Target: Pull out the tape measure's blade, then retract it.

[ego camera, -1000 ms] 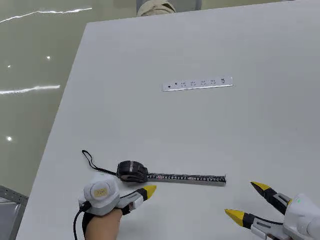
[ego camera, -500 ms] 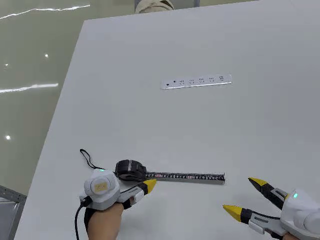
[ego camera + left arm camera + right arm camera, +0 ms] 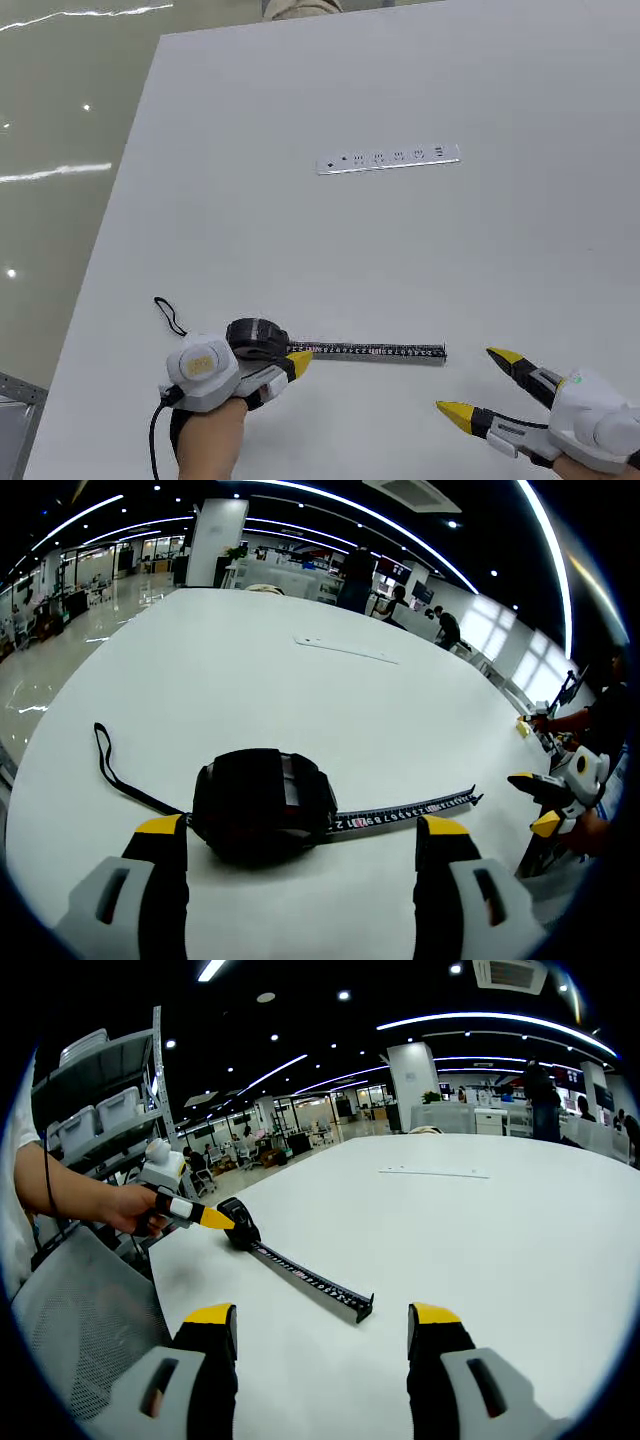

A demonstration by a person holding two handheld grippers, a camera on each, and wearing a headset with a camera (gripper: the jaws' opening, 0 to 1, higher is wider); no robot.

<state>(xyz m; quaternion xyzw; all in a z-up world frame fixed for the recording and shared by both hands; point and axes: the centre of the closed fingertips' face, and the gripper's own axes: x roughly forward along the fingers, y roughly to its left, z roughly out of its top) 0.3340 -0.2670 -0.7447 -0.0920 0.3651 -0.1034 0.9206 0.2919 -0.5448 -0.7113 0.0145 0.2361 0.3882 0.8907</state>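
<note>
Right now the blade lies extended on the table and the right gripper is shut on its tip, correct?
No: the blade lies extended on the table, but the right gripper is open, short of its tip, as the right gripper view shows.

Left tool (image 3: pixel 290 366) and right tool (image 3: pixel 477 382): white bodies, black jaws tipped in yellow.
A round yellow label (image 3: pixel 200 366) was seen on the left tool, a green light (image 3: pixel 576 380) on the right, a black cable (image 3: pixel 152 440) trailed from the left wrist, and a white sleeve (image 3: pixel 12 1150) was worn.
</note>
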